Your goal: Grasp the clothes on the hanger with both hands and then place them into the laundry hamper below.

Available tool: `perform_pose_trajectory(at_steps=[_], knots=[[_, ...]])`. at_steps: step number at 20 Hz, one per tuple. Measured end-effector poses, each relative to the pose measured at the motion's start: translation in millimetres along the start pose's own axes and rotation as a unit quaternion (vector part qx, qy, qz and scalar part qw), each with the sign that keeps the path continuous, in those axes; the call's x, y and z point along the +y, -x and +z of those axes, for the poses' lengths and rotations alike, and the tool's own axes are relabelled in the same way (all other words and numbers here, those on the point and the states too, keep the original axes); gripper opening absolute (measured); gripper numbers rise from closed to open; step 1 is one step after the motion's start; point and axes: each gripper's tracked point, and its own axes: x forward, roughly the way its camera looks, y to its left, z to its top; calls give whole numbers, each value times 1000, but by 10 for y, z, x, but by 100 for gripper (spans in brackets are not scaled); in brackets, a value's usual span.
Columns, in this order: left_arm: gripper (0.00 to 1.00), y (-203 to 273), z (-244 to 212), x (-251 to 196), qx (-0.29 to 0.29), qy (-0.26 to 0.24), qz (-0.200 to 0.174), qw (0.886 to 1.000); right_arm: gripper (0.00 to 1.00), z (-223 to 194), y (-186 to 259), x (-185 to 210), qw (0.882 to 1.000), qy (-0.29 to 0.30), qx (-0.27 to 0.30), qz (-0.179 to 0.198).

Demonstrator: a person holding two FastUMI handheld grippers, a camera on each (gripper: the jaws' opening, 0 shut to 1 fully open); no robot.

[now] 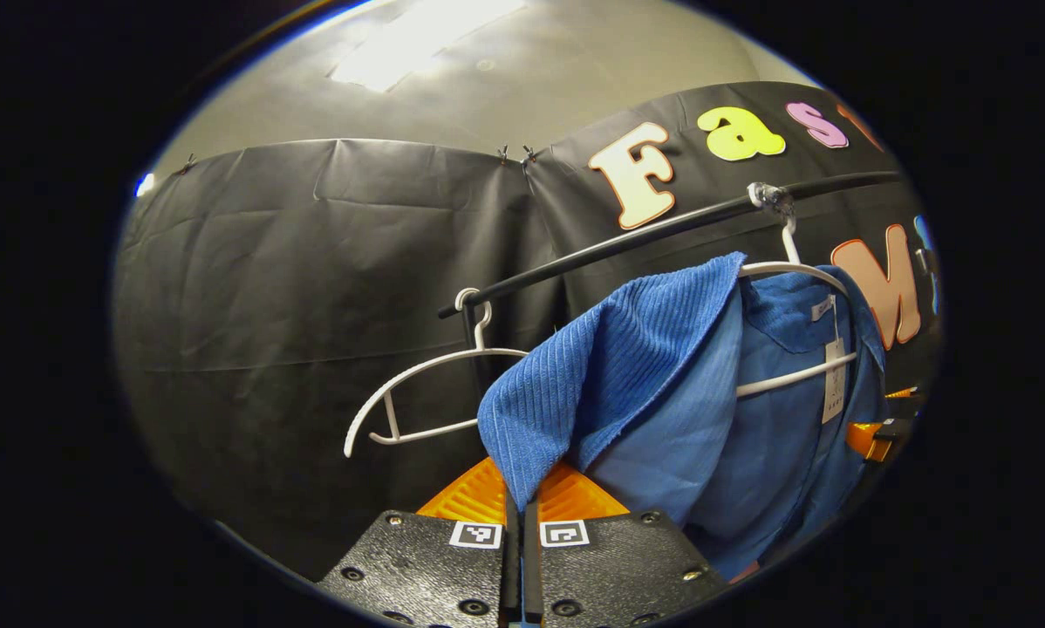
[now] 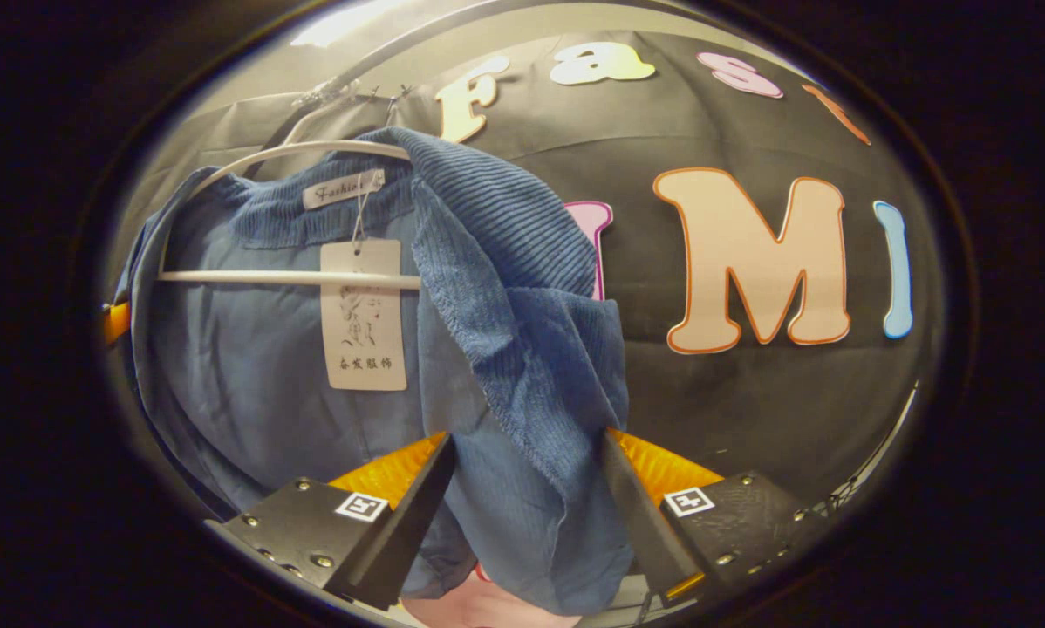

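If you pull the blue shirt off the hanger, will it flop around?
Probably yes: the blue shirt folds and droops limply over the white hanger, so it looks soft. Its ribbed cloth seems grippy. It may snag, since it is draped around the hanger's shoulder.

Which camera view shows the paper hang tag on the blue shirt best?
The right gripper view: the pale paper hang tag faces the camera, large and flat. In the left gripper view the tag appears as a narrow strip seen edge-on.
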Motion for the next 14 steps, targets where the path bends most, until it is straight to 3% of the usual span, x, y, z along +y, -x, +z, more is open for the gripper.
perform_pose_trajectory(at_steps=[3, 5, 9, 10, 13, 14], knots=[[2, -18, -7, -6, 2, -2, -1, 1000, 75, -4, -145, -1, 1000, -9, 5, -2], [2, -25, -13, -11, 2, -3, -2, 1000, 75, -2, -188, -23, 1000, -14, 7, -9], [2, -51, -19, -23, 3, -4, -2, 1000, 29, 18, -270, -64, 999, -24, 10, -23], [2, -48, -24, -22, 4, -4, -3, 1000, 12, 30, -260, -81, 999, -23, 11, -27], [2, -69, -17, -24, 4, -2, -2, 1000, 7, 37, -245, -132, 999, -17, 16, -42], [2, -72, -17, -23, 4, 0, -2, 1000, 0, 83, -224, -161, 998, -19, 16, -49]])
